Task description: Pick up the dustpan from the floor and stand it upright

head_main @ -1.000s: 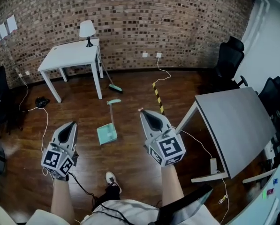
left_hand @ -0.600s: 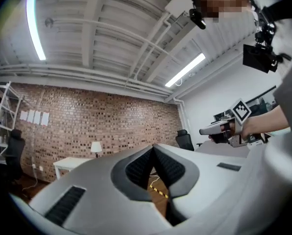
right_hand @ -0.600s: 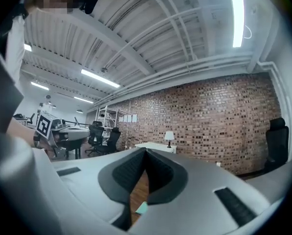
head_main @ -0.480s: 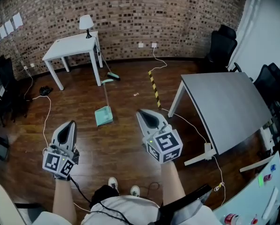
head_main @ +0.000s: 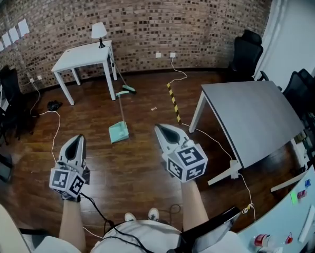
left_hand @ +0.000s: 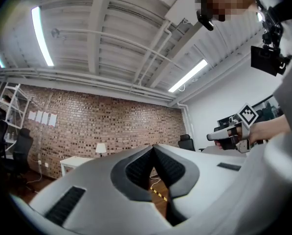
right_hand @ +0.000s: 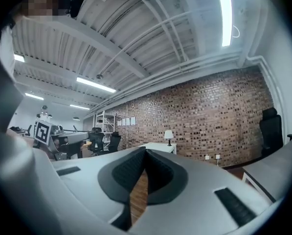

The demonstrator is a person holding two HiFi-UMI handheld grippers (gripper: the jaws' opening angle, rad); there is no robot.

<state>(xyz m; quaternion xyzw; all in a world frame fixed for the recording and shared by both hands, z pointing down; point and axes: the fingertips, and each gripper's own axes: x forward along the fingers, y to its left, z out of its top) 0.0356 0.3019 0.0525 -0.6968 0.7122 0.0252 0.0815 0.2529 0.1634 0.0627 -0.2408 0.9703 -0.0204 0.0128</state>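
Observation:
A teal dustpan (head_main: pixel 118 133) lies flat on the wooden floor, its long handle (head_main: pixel 118 107) pointing toward the brick wall. It shows only in the head view. My left gripper (head_main: pixel 80 138) is shut and empty, held in the air to the left of the pan and nearer to me. Right of the pan and also nearer, my right gripper (head_main: pixel 160 127) is shut with nothing in it. The left gripper view shows the left gripper (left_hand: pixel 153 147) with jaws together, pointing across the room. In the right gripper view the right gripper (right_hand: pixel 146 151) is likewise shut.
A teal broom (head_main: pixel 126 90) leans by a white table (head_main: pixel 83 59) bearing a lamp (head_main: pixel 98 32). A grey table (head_main: pixel 252 115) stands at the right, black chairs (head_main: pixel 246 51) behind it. A yellow-black strip (head_main: pixel 173 101) and cables (head_main: pixel 54 133) lie on the floor.
The whole view has shifted: the dustpan now sits higher in the picture and looks smaller. Both grippers keep their places in the view and stay shut and empty. Both shoes now show.

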